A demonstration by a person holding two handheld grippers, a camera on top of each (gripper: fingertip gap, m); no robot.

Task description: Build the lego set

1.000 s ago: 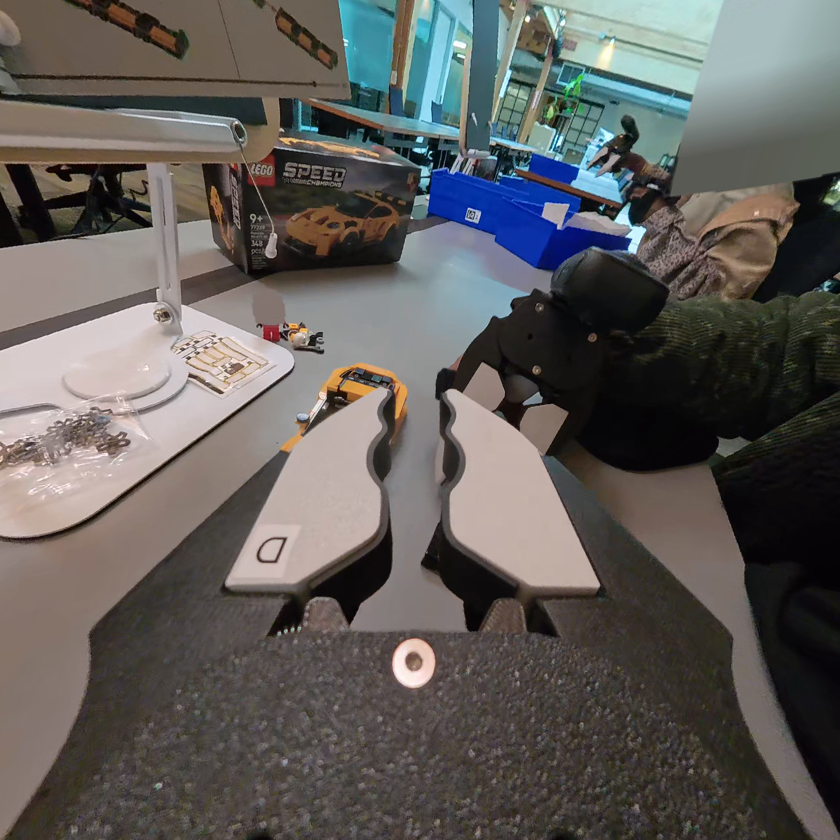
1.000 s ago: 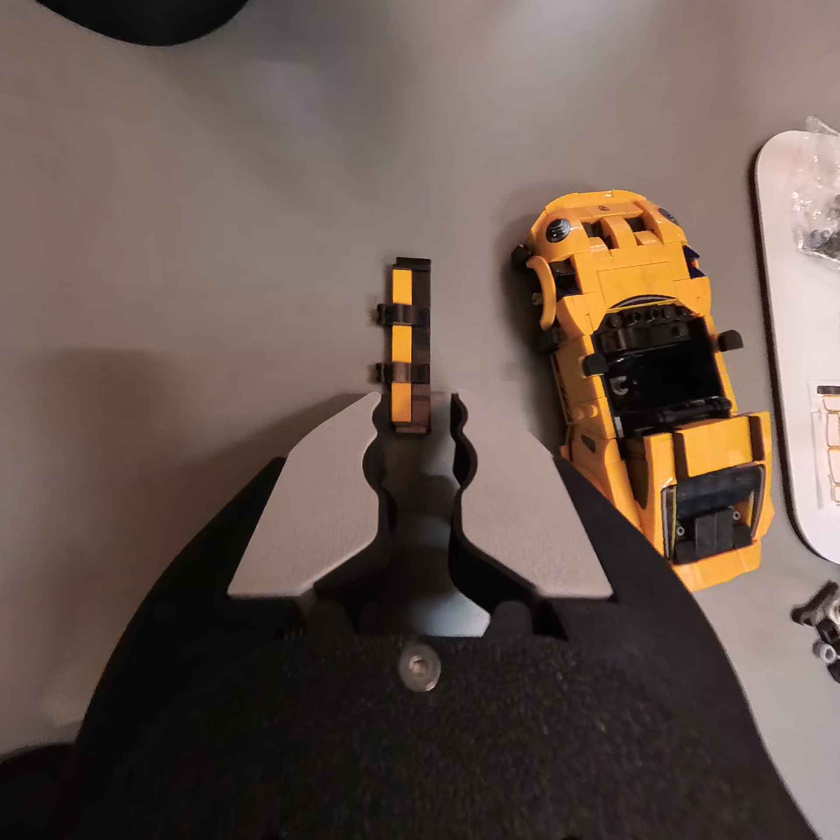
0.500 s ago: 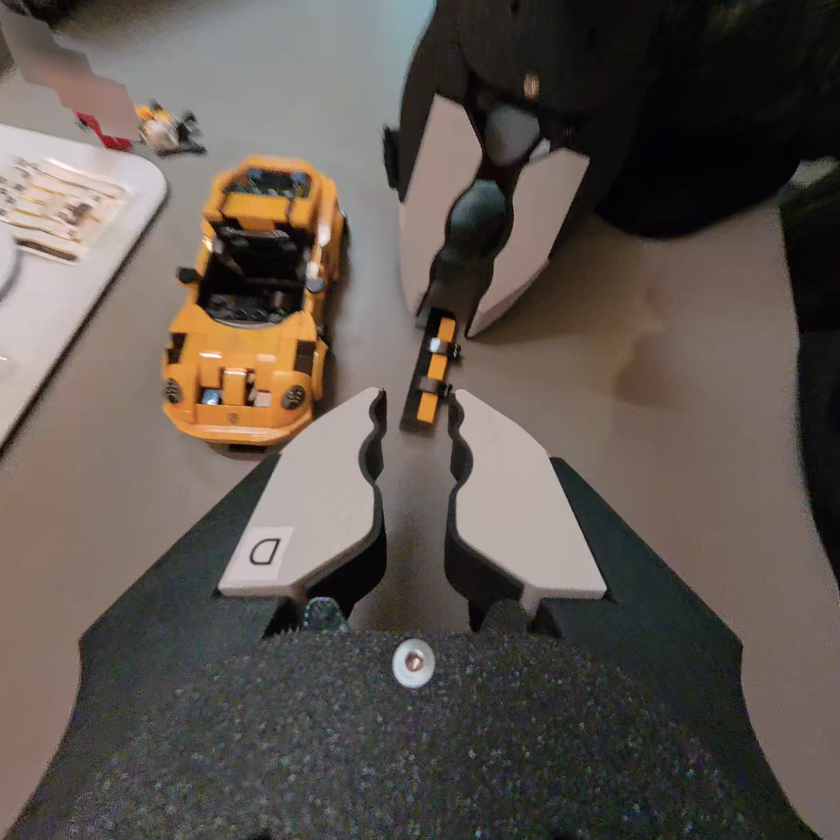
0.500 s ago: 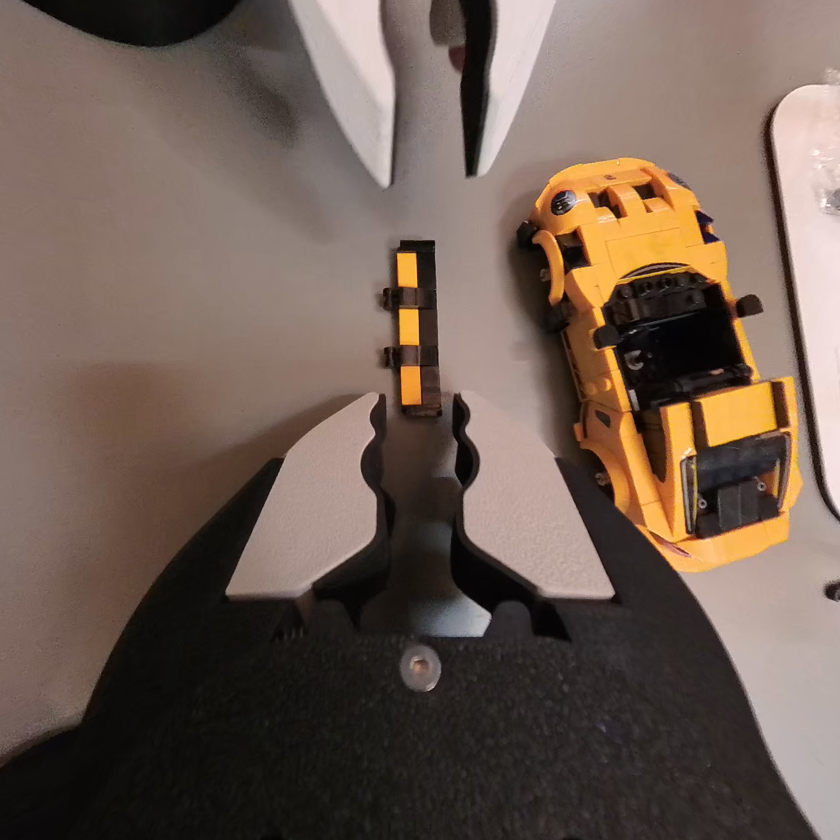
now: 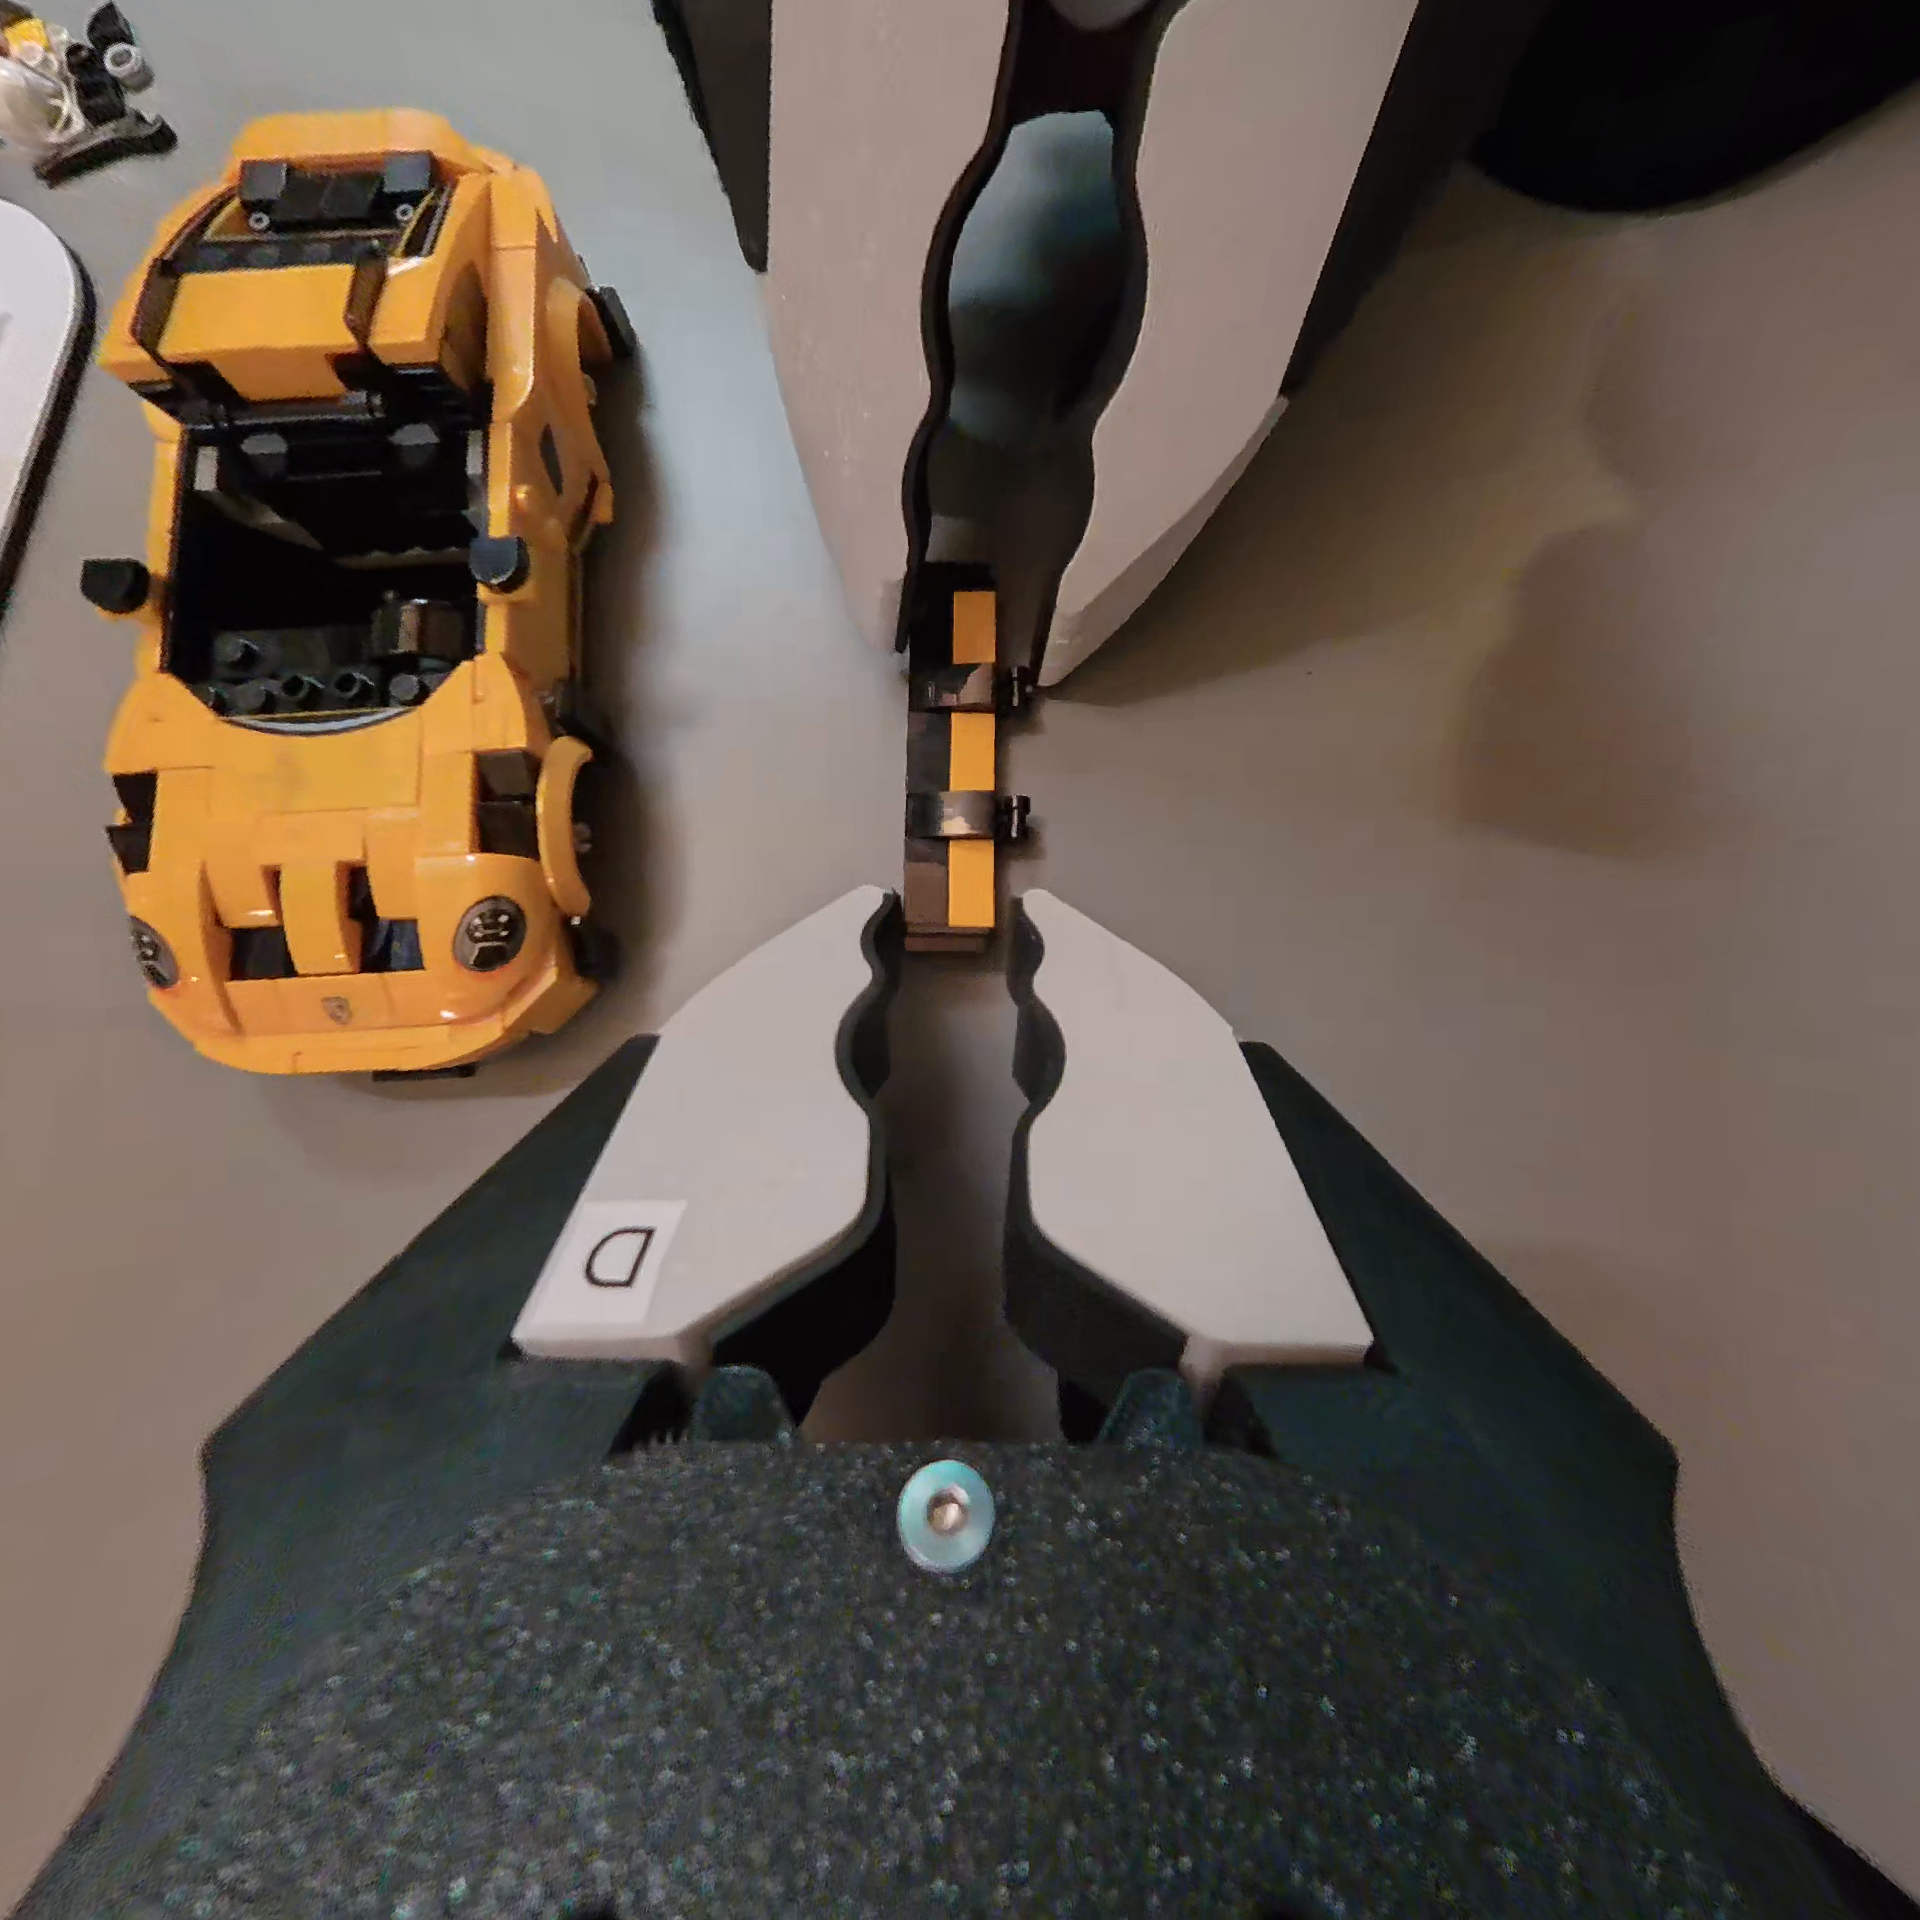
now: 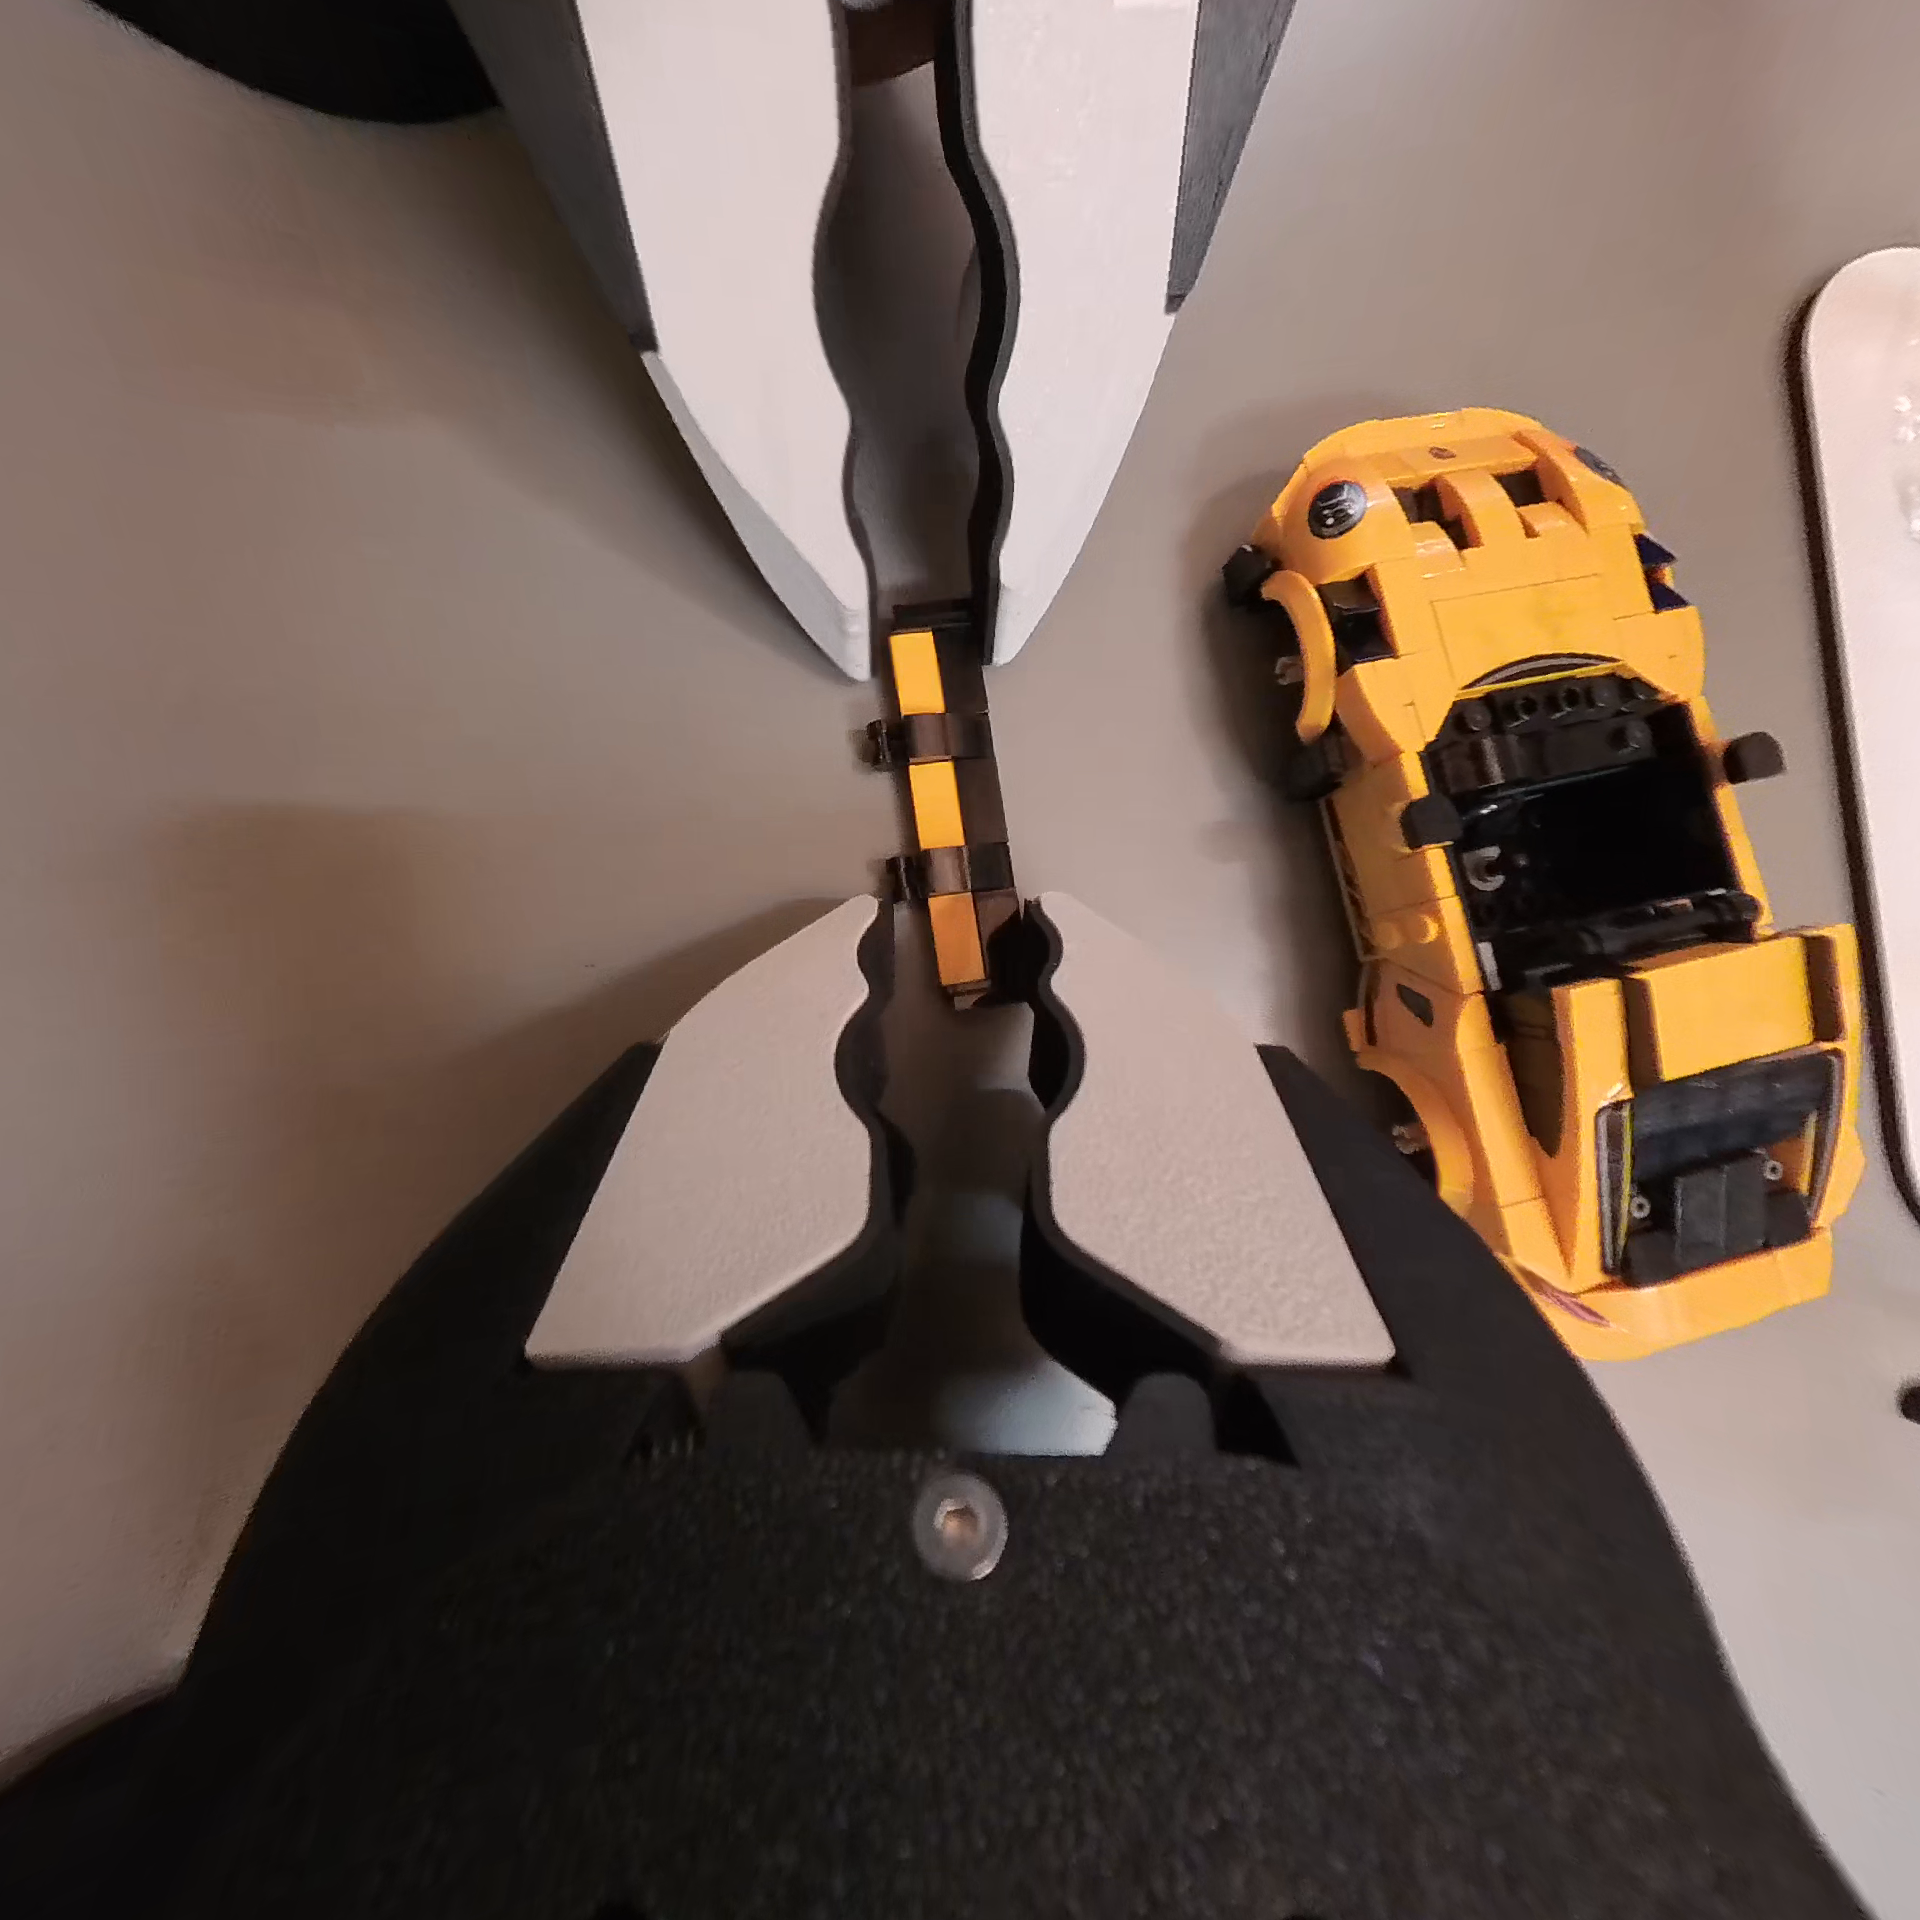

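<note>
**Orange strip sits between our two claws**

Orange and black, the strip (image 5: 951, 769) lies flat on the grey table (image 5: 1455, 1039). We come at it from both ends.

What could go wrong? The strip is thin and low. If we close too high, our tips may slide over it. If one claw squeezes first, the strip may turn or skid away. In the right view it looks a bit crooked and leans near one tip. A squeeze there could push it sideways. Little black clips stick out from its side. We could knock one off if we pinch on it. Pulling from both ends may also snap the strip apart.

Our left claw (image 5: 948, 914) is partly open. One end of the strip sits just between its tips. We cannot tell if the tips touch it. It holds nothing yet.

Our right claw (image 6: 951, 920) is partly open too. The other end lies between its tips, close to one side. It has no firm hold.

The car (image 5: 343, 623) rests off to the side of both claws, apart from the strip.
</note>
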